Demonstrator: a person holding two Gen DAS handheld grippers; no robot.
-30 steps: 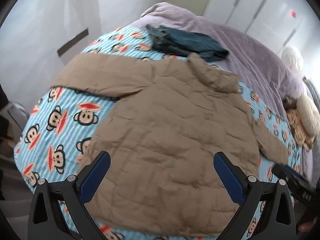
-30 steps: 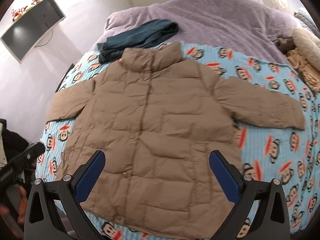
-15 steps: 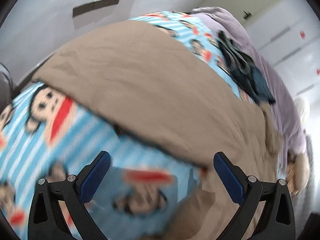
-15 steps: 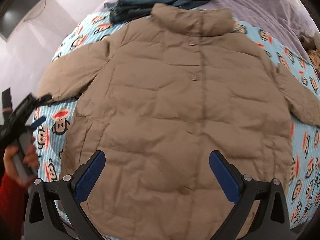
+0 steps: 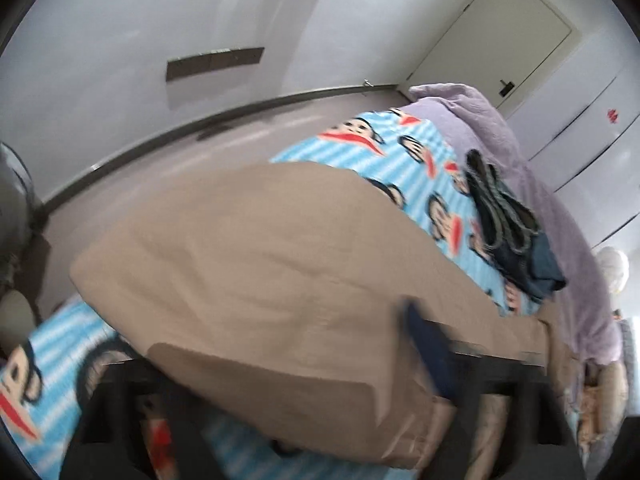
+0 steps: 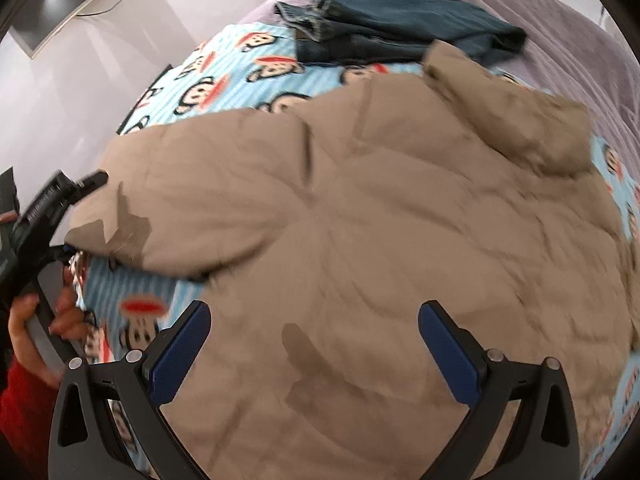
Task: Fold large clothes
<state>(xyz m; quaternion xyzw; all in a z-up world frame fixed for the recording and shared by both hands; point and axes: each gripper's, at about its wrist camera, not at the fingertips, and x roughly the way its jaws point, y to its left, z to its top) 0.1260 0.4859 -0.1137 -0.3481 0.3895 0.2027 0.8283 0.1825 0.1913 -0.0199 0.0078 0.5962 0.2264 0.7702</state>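
Your tan quilted jacket [image 6: 360,220] lies spread flat, front up, on the monkey-print sheet [image 6: 224,76], collar [image 6: 508,116] toward the folded jeans [image 6: 384,28] at the far end. Its left sleeve [image 5: 260,280] stretches to the bed's edge, where the cuff looks lifted off the sheet.

A bed covered in a blue striped monkey-print sheet [image 6: 224,80] and a lilac blanket [image 6: 560,12] carries a tan padded jacket [image 6: 380,220], spread flat, with folded dark jeans [image 6: 392,32] just beyond its collar.
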